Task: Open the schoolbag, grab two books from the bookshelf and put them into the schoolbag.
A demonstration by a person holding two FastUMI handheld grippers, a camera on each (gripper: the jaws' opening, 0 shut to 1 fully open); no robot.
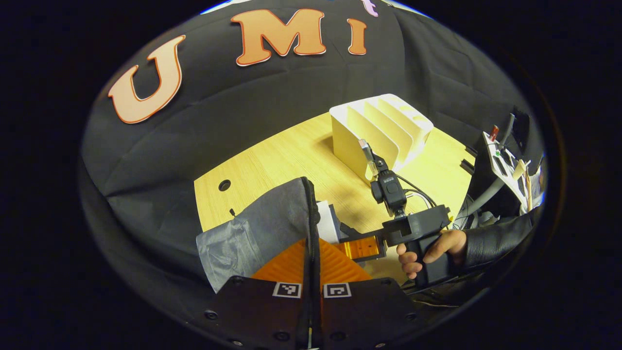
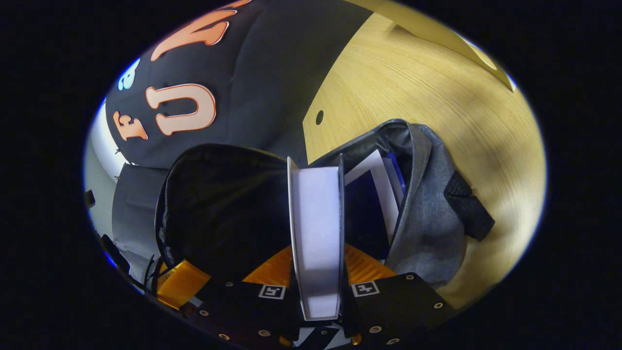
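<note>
Wooden table point(image 2: 437, 97) carries the open schoolbag point(image 2: 427, 214), one book point(image 2: 384, 194) already inside. Right gripper point(image 2: 317, 272) clamps a second book point(image 2: 316, 218) over its mouth; left gripper point(image 1: 311, 272) pinches the flap point(image 1: 262, 223). Next, likely lowering and release. Bookshelf point(image 1: 379, 131) stands beyond the schoolbag.

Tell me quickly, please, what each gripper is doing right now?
Left gripper: closed on the schoolbag's opening edge, holding it open.
Right gripper: closed on a book, lowering it into the schoolbag.
</note>
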